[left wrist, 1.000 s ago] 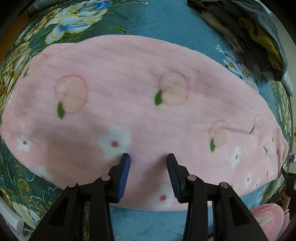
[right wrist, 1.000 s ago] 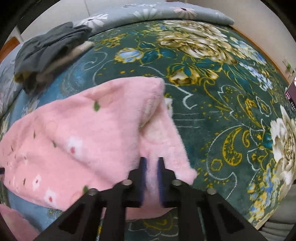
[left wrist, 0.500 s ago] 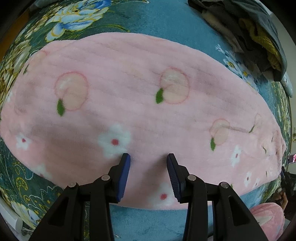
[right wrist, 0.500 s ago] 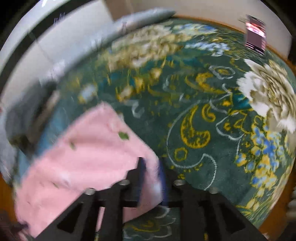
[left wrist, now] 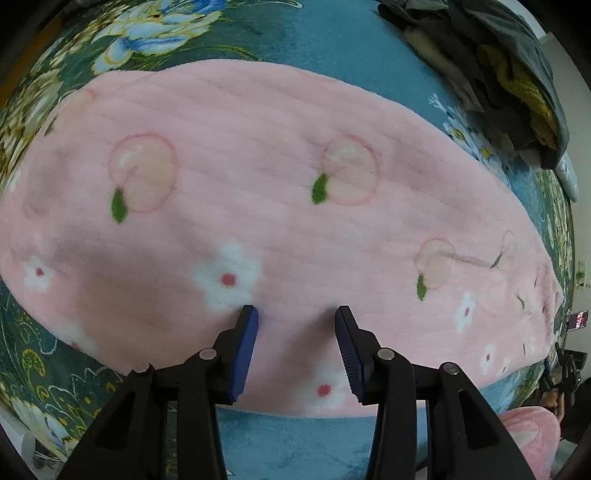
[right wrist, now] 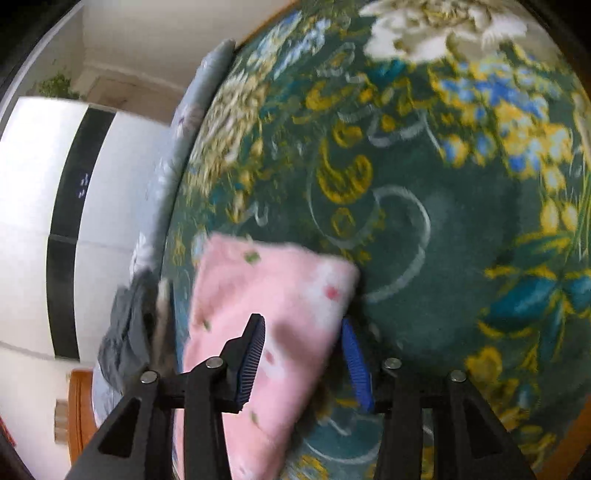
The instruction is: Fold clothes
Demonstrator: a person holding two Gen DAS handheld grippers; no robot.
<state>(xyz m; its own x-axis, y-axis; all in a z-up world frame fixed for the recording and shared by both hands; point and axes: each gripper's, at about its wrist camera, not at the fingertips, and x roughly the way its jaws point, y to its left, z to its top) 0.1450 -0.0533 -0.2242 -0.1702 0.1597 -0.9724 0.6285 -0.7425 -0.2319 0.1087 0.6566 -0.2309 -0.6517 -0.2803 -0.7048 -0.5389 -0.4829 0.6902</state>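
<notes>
A pink fleece garment (left wrist: 266, 206) printed with peaches and white flowers lies spread flat on the floral bedspread (left wrist: 332, 33). My left gripper (left wrist: 295, 312) is open just over the garment's near edge, and the cloth shows between its blue pads (left wrist: 243, 343). In the blurred, tilted right wrist view, a folded end of the same pink garment (right wrist: 273, 295) rests on the bedspread (right wrist: 443, 221). My right gripper (right wrist: 302, 320) is open, its fingers wide apart on either side of that end.
A heap of dark grey and yellow clothes (left wrist: 498, 55) sits at the far right of the bed, also seen as a grey heap (right wrist: 125, 332). Another pink fleece piece (left wrist: 532, 432) lies at the near right corner. A grey pillow (right wrist: 192, 122) lines the bed edge.
My right gripper swung round and tilted, and its jaws went from shut on the pink cloth to wide apart. The left gripper barely moved.
</notes>
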